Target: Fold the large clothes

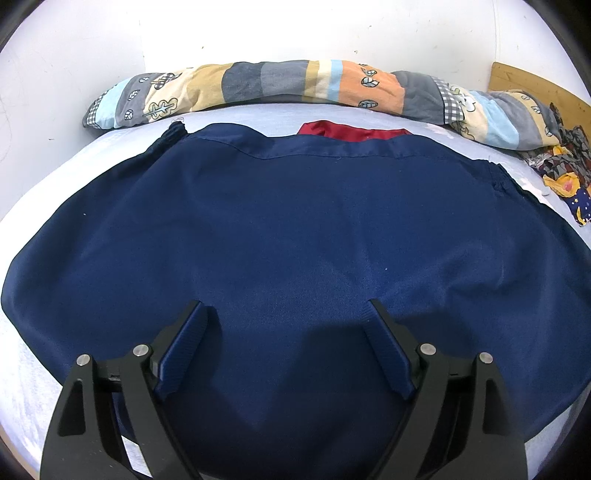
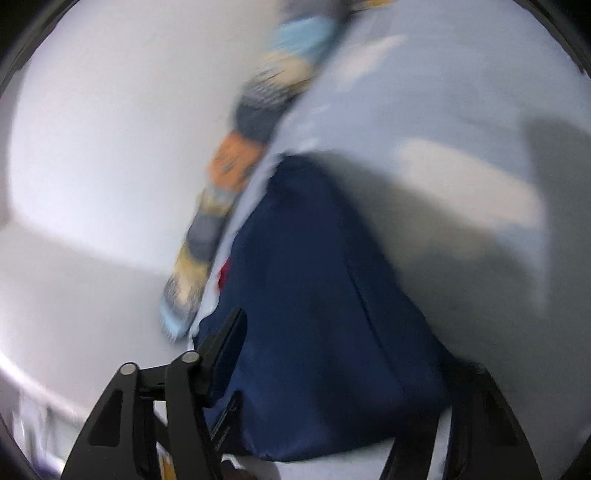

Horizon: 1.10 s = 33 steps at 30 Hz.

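A large navy blue garment (image 1: 295,229) lies spread flat on the pale bed sheet (image 1: 51,173), with a red lining (image 1: 347,131) showing at its far edge. My left gripper (image 1: 284,310) hovers over its near part, jaws wide open and empty. In the blurred right wrist view the navy garment (image 2: 306,295) fills the space between the fingers of my right gripper (image 2: 332,350). The left finger (image 2: 225,343) shows beside the cloth; the right finger is hidden behind it. Whether the fingers pinch the cloth is unclear.
A long patchwork rolled quilt (image 1: 295,88) lies along the white wall (image 1: 258,33) behind the garment. A pile of patterned clothes (image 1: 565,158) sits at the far right beside a wooden headboard (image 1: 535,88). The quilt also shows in the right wrist view (image 2: 240,166).
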Available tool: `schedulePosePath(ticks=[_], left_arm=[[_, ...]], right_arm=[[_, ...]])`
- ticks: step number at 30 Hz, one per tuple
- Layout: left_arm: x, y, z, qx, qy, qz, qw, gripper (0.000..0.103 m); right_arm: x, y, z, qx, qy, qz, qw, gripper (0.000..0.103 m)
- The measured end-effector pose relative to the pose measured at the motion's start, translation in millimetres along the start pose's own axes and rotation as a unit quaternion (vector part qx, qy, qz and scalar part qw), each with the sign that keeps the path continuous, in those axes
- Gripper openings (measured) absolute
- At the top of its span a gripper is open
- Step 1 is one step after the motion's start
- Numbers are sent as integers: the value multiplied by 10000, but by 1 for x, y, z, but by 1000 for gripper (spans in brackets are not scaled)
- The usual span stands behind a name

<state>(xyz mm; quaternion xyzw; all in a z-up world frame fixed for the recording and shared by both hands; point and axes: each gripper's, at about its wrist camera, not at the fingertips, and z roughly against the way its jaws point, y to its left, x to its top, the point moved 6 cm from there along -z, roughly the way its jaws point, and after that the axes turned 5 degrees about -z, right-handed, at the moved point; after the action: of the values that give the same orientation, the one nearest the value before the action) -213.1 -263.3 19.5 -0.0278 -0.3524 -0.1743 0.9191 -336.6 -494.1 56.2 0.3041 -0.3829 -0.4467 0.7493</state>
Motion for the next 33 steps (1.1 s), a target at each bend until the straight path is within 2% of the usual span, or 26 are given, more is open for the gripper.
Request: schedulePosePath(ticks=[1, 2, 4, 5, 6, 7, 8, 9, 12, 15, 17, 20, 21, 24, 27, 30, 33], left_arm=[[0, 0, 0, 7, 5, 3, 10000, 87], [1, 0, 1, -8, 24, 9, 10000, 87], [10, 2, 9, 16, -132, 6, 9999, 86], [19, 1, 18, 88, -461, -136, 9988, 86], [24, -1, 21, 206, -578, -265, 9978, 86], [26, -3, 16, 226, -503, -359, 9978, 86], [22, -9, 2, 77, -182, -452, 9988, 86], [16, -12, -11, 85, 107, -562, 9983, 88], [17, -11, -13, 53, 141, -480, 9987, 87], [24, -5, -4, 33, -127, -334, 9994, 86], [20, -6, -14, 171, 87, -538, 9984, 88], [21, -7, -21, 102, 229, -532, 9983, 87], [23, -6, -21, 53, 277, -556, 9981, 87], [28, 6, -13, -249, 369, -227, 9988, 86], [46, 37, 9, -79, 148, -16, 9999, 86], [68, 96, 34, 200, -151, 310, 9992, 87], [73, 146, 43, 360, -165, 441, 9982, 87]], right_arm=[[0, -3, -6, -128, 58, 11, 9999, 54], [1, -11, -10, -259, 99, -97, 9996, 24], [1, -24, -12, -189, 214, -530, 9982, 16], [1, -22, -11, -103, 246, -609, 9978, 11], [3, -14, -7, -28, 243, -548, 9982, 11], [5, -7, -4, 21, 222, -453, 9987, 10], [5, 1, -1, 96, 189, -358, 9991, 10], [5, 8, 1, 178, 174, -306, 9992, 10], [3, 17, 3, 240, 155, -220, 9994, 10], [4, 24, 2, 268, 131, -207, 9993, 10], [5, 29, 1, 251, 116, -175, 9995, 10], [4, 39, 0, 262, 117, -126, 9995, 10], [5, 41, 1, 253, 120, -94, 9996, 10], [6, 57, 5, 164, 119, 9, 9998, 10], [4, 79, 7, 28, 108, 176, 9998, 10], [-7, 115, 2, -129, 87, 436, 9989, 11], [-26, 161, -13, -314, 95, 921, 9952, 11]])
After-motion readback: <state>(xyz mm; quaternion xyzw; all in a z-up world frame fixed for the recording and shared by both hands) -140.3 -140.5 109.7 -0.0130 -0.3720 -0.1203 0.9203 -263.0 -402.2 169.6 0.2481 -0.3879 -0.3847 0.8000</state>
